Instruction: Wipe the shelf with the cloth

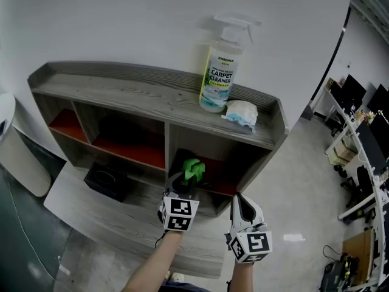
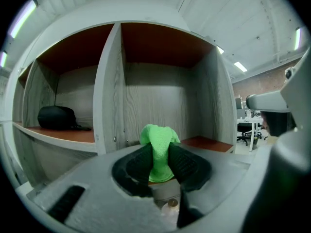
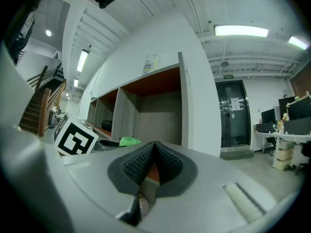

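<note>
A bunched green cloth [image 1: 194, 169] [image 2: 157, 147] is pinched between the jaws of my left gripper [image 1: 188, 181] [image 2: 159, 160], which is shut on it. It hovers just in front of the lower right compartment of the grey wooden shelf [image 1: 146, 93] [image 2: 109, 91], above that compartment's red-brown floor [image 2: 206, 142]. My right gripper [image 1: 242, 207] [image 3: 153, 165] sits to the right and slightly nearer me, jaws shut with nothing between them. In the right gripper view the green cloth [image 3: 129, 141] and the left gripper's marker cube [image 3: 75, 137] show at left.
On the shelf top stand a carpet cleaner spray bottle [image 1: 220, 72] and a crumpled white cloth [image 1: 241, 114]. A black bag [image 1: 108, 180] [image 2: 57, 117] lies in a lower left compartment. Office desks and chairs [image 1: 358, 132] fill the room at right.
</note>
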A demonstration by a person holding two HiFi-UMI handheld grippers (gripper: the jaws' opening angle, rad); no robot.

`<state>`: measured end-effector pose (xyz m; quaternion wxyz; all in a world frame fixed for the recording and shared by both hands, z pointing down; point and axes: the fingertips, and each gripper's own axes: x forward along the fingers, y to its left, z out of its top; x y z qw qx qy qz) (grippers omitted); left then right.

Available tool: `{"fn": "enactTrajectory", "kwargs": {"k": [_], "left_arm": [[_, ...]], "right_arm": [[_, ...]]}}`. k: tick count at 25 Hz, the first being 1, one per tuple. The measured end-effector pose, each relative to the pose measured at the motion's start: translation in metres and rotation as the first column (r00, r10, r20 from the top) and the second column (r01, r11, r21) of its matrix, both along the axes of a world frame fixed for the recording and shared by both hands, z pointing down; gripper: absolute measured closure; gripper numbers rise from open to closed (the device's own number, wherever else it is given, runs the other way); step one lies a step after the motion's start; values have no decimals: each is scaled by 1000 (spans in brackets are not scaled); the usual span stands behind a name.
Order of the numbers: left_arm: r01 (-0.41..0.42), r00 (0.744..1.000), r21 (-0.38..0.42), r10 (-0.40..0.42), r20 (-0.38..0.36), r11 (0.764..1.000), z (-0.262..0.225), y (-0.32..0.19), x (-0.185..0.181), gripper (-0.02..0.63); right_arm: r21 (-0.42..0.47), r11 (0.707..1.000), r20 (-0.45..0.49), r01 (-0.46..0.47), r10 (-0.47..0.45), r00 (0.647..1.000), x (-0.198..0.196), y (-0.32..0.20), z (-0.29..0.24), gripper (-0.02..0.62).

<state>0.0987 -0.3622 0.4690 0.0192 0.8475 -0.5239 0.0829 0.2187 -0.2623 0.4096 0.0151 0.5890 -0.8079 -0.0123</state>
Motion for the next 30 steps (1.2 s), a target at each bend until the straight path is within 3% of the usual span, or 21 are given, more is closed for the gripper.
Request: {"fn": "enactTrajectory", "kwargs": {"k": [12,22,30], "left_arm": [[-130,991,-44,130,-10,990,5,10,52,520],[-291,957,-70,290,-21,954,5,32,132,520],[-355,934,-51,353,-45,933,-9,44,148,520]], "right_arm": [[-13,999,4,-33,33,999,11,10,3,586],[-21,996,2,-81,81,997,37,16,4,586],[-20,994,4,-104,104,995,48,20,3,586]]}}
